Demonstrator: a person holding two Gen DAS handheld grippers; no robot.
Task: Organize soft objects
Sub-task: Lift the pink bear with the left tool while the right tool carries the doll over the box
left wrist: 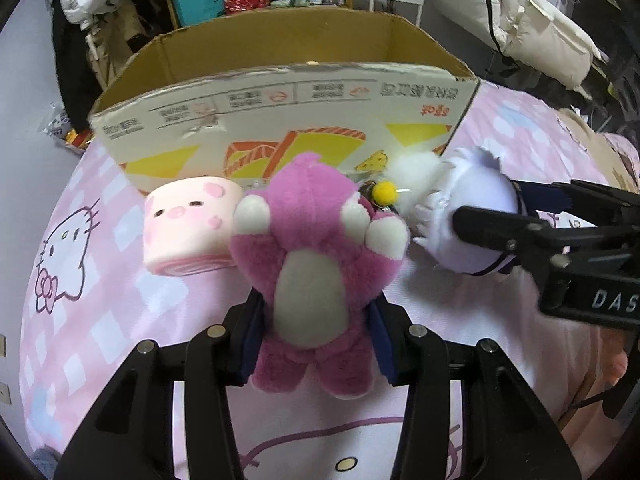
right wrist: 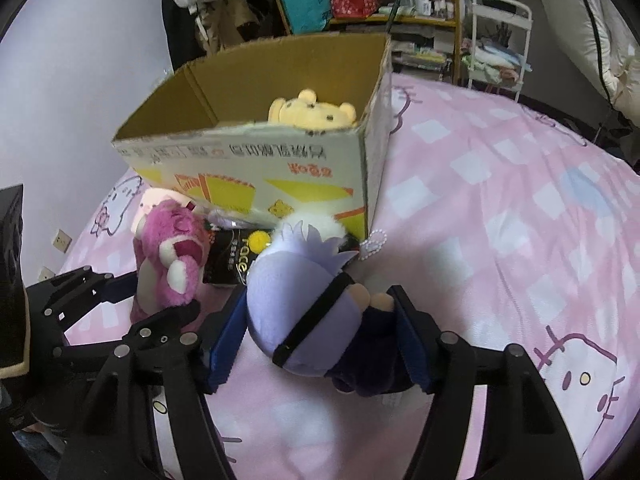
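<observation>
The left hand-held gripper (left wrist: 316,320) is clamped on the waist of a pink plush bear (left wrist: 316,264), held upright, its long axis running up from the jaws; the right hand-held gripper (right wrist: 320,340) grips a lavender-haired plush doll (right wrist: 308,312) by its dark body, head tipped left. The open cardboard box (right wrist: 256,160) stands on the bed (right wrist: 500,208) straight ahead of both, just beyond the toys; a yellow plush bear (right wrist: 312,114) already lies inside. A pink plush roll (left wrist: 188,226) rests against the box's front wall. Both loads look about equally near the rim, so either could likely lift over first.
</observation>
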